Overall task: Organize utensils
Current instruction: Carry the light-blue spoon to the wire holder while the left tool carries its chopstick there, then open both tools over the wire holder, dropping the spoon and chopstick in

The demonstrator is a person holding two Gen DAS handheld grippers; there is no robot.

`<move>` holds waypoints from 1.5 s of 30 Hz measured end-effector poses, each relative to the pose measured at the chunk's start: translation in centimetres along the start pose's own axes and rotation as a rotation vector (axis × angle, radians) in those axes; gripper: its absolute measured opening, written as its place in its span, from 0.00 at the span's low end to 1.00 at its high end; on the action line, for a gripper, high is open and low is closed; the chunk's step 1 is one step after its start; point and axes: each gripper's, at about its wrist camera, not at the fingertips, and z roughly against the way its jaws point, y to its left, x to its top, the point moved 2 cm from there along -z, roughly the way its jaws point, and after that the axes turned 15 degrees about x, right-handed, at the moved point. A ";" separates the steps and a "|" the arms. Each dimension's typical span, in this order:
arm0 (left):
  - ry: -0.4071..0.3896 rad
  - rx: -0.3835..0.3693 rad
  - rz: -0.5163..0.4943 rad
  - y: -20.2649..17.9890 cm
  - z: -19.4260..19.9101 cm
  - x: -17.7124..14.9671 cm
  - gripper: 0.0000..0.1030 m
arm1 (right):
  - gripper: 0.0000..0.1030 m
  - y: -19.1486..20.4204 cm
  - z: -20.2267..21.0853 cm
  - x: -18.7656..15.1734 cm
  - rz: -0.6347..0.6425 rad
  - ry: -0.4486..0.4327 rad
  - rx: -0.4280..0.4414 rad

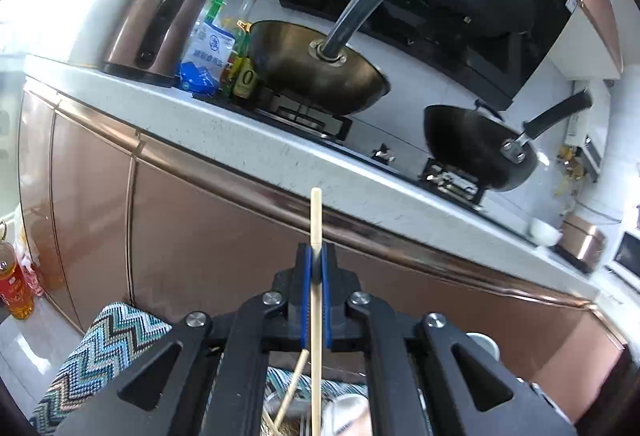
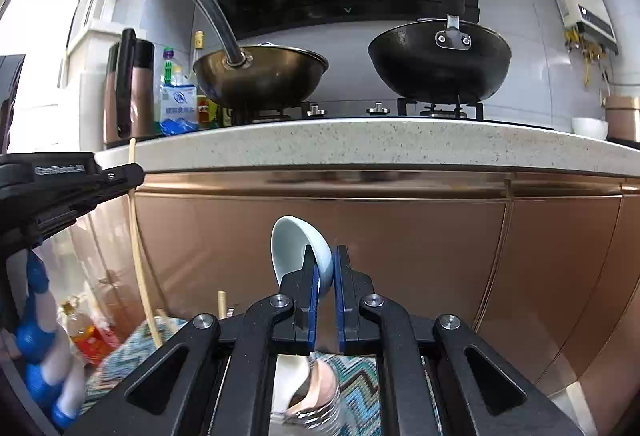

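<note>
My left gripper [image 1: 316,260] is shut on a pale wooden chopstick [image 1: 316,220] that stands upright between the blue pads, in front of the copper cabinet. A second chopstick [image 1: 294,388] leans below it. My right gripper [image 2: 325,268] is shut on a white ceramic soup spoon [image 2: 294,248], bowl end up, handle running down between the fingers. In the right wrist view the left gripper [image 2: 134,172] shows at the left edge holding its chopstick [image 2: 138,256]. Below lie more utensils on a zigzag-patterned cloth [image 1: 100,348].
A speckled countertop [image 2: 360,144] runs across above copper cabinet doors [image 2: 400,256]. On the stove stand a brass wok [image 2: 260,76] and a black wok [image 2: 440,60]. A kettle [image 1: 160,16], bottles [image 1: 240,48], a white bowl [image 2: 590,126] and a floor oil bottle [image 1: 14,288] are around.
</note>
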 end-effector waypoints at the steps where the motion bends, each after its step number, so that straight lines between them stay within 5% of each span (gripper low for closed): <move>1: -0.018 0.017 -0.004 -0.2 -0.7 -0.8 0.04 | 0.07 -0.1 -0.3 -0.6 0.012 -0.006 -0.015; 9: -0.017 0.046 -0.046 -0.3 -2.7 -5.6 0.07 | 0.12 -0.7 -1.6 -4.9 0.017 0.024 -0.033; 11: -0.023 0.039 -0.062 -0.1 -2.0 -5.5 0.13 | 0.27 -0.6 -1.0 -4.8 0.007 0.015 -0.028; 17: -0.075 0.026 -0.086 0.8 2.1 -3.3 0.24 | 0.29 0.3 2.0 -3.2 0.023 -0.012 -0.048; 23: -0.126 0.023 -0.096 3.0 7.7 -0.4 0.25 | 0.29 2.0 6.9 -1.3 0.042 -0.038 -0.072; 32: -0.229 0.025 -0.106 8.8 19.0 3.2 0.34 | 0.29 5.8 19.1 2.6 0.049 -0.151 -0.088; 38: -0.226 0.046 -0.137 12.3 22.9 3.7 0.35 | 0.30 8.3 23.6 3.8 0.053 -0.185 -0.049; 45: -0.138 0.079 -0.182 15.1 23.0 2.5 0.35 | 0.30 9.5 22.5 2.9 0.033 -0.122 0.048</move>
